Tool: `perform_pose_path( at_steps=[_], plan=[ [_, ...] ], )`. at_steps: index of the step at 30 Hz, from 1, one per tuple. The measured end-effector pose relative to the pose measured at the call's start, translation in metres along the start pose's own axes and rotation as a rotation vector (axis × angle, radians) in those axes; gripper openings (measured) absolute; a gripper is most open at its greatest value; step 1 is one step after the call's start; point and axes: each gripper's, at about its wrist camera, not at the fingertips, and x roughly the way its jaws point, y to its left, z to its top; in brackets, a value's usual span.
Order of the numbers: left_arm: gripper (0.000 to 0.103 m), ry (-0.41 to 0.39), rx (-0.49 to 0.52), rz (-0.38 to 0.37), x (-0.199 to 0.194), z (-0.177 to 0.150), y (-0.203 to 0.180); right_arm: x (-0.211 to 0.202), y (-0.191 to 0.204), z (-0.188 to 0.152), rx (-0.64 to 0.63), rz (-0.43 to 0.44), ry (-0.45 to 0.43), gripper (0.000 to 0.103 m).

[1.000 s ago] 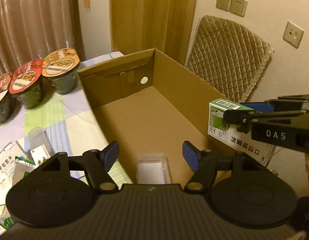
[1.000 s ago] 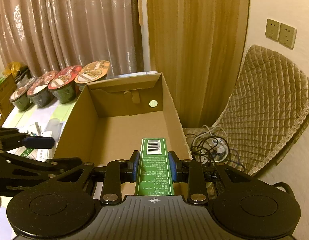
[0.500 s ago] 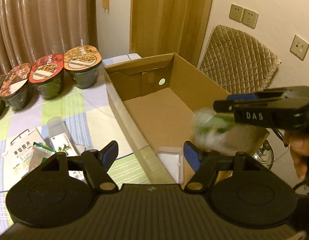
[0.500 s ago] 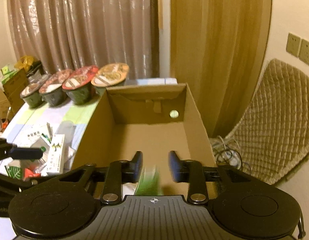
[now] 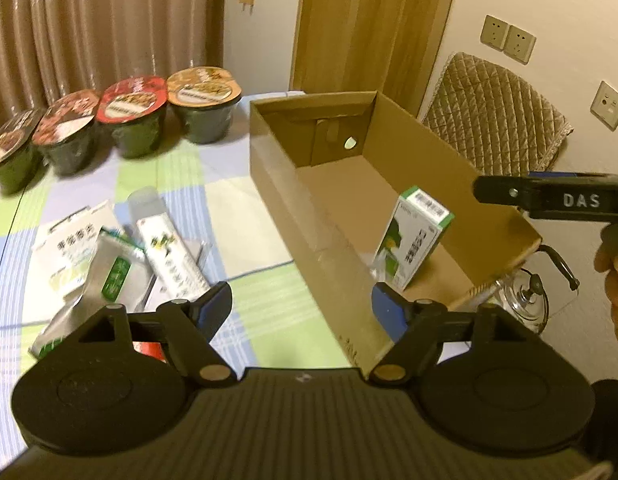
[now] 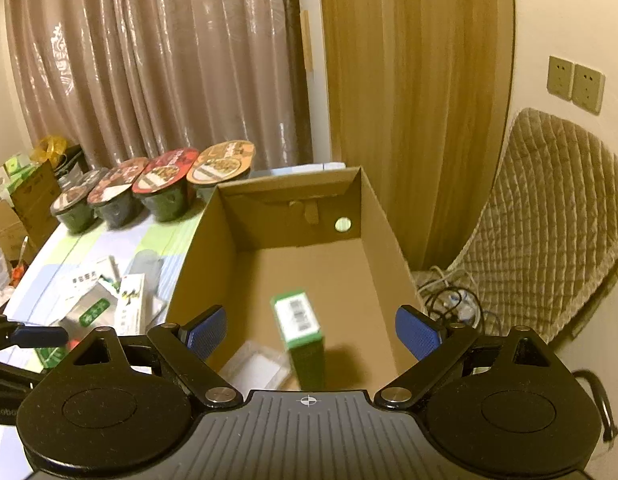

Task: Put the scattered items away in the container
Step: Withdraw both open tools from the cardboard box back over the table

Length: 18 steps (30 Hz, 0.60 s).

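Worktop (image 5: 237, 216) under a checked green, blue and white cloth, carrying everything below.

Open cardboard box (image 5: 489, 188) at the right edge of the worktop, long axis running away from the cameras, a round hole in the far end wall.

Row of 4 lidded noodle bowls (image 5: 205, 108) along the far side, left of the box, in front of the curtain.

Loose pile of scattered packets (image 5: 109, 264) on the cloth left of the box: flat white packs, a silver pouch with a green label, a long white carton (image 5: 171, 258) lying across them. None inside the box.

Green-and-white carton (image 5: 413, 246) inside the box, near end, standing tilted on the box floor, barcode end up. In the right wrist view the same carton (image 6: 301, 328) sits below and between the fingers, touching neither.

Clear plastic tray (image 6: 255, 368) flat on the box floor just left of the green carton.

Left claw (image 5: 303, 310) spread wide, nothing between the blue pads, straddling the near left wall of the box.

Right claw (image 6: 311, 332) spread wide and empty, above the near end of the box; seen from the left wrist view as a black bar marked DAS, with part of a hand (image 5: 615, 280) behind it.
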Motion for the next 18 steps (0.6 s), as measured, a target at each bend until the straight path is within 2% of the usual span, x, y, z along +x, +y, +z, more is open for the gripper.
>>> perform_pose_path(
  at_steps=[9,18],
  plan=[
    [0.078,0.0,-0.04,0.046,-0.039,-0.044,0.023,-0.041,0.033,-0.024,0.02,0.048,-0.015,0.097],
    [0.08,0.028,-0.118,0.145,-0.08,-0.101,0.07,-0.068,0.083,-0.047,-0.003,0.143,-0.018,0.097]
  ],
)
